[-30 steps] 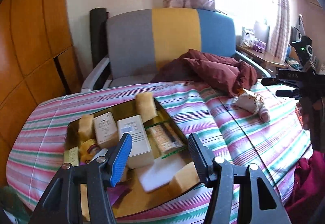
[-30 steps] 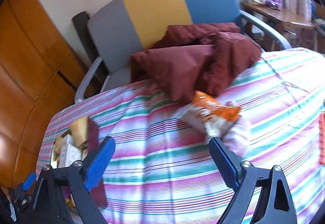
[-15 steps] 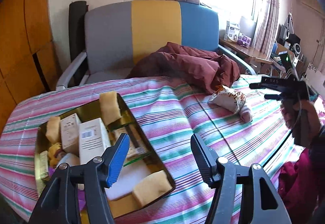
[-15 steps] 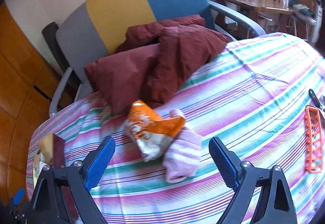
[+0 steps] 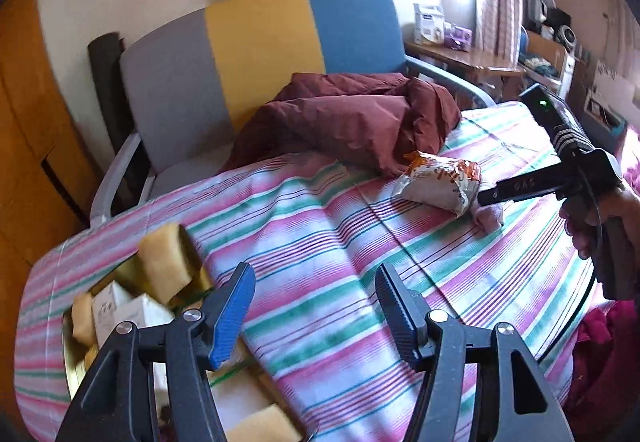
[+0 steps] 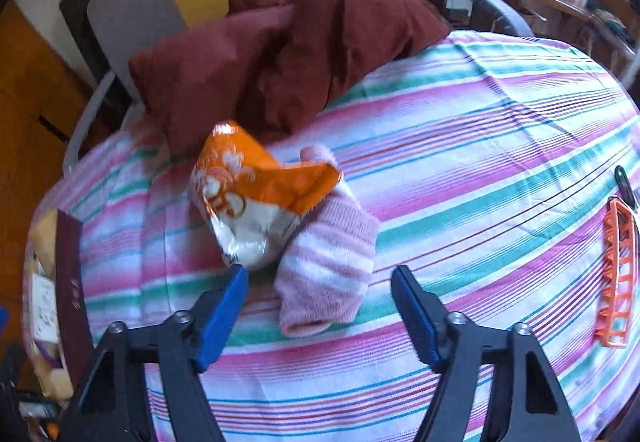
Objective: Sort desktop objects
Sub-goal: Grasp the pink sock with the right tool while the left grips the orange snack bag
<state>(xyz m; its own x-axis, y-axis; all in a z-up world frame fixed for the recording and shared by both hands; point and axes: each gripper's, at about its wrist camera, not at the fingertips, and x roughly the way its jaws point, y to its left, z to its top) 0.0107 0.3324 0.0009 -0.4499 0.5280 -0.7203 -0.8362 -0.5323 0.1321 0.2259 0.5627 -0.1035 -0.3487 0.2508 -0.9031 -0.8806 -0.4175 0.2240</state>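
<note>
An orange and white snack bag [image 6: 256, 197] lies on the striped cloth [image 6: 460, 145], resting partly on a rolled pink sock [image 6: 328, 262]. My right gripper [image 6: 320, 278] points down at them. Its jaws are closing with the sock between them, and the pads are not pressing on it. The left fingertip is close to the bag's lower end. In the left wrist view my left gripper [image 5: 314, 282] is open and empty over bare cloth, to the right of a gold tray [image 5: 68, 346] holding boxes and yellow sponges. The right gripper [image 5: 520, 187], the snack bag [image 5: 440, 177] and the sock [image 5: 490, 215] show there too.
A maroon jacket [image 6: 300, 53] spills from the grey, yellow and blue chair [image 5: 260, 41] onto the cloth behind the bag. An orange plastic rack [image 6: 616, 278] and a black clip [image 6: 624, 181] lie at the right edge. A dark red booklet [image 6: 70, 282] stands at the tray.
My right gripper came down close over the bag and sock and its jaws narrowed. My left gripper swung right, away from the tray, which slid to the lower left of its view.
</note>
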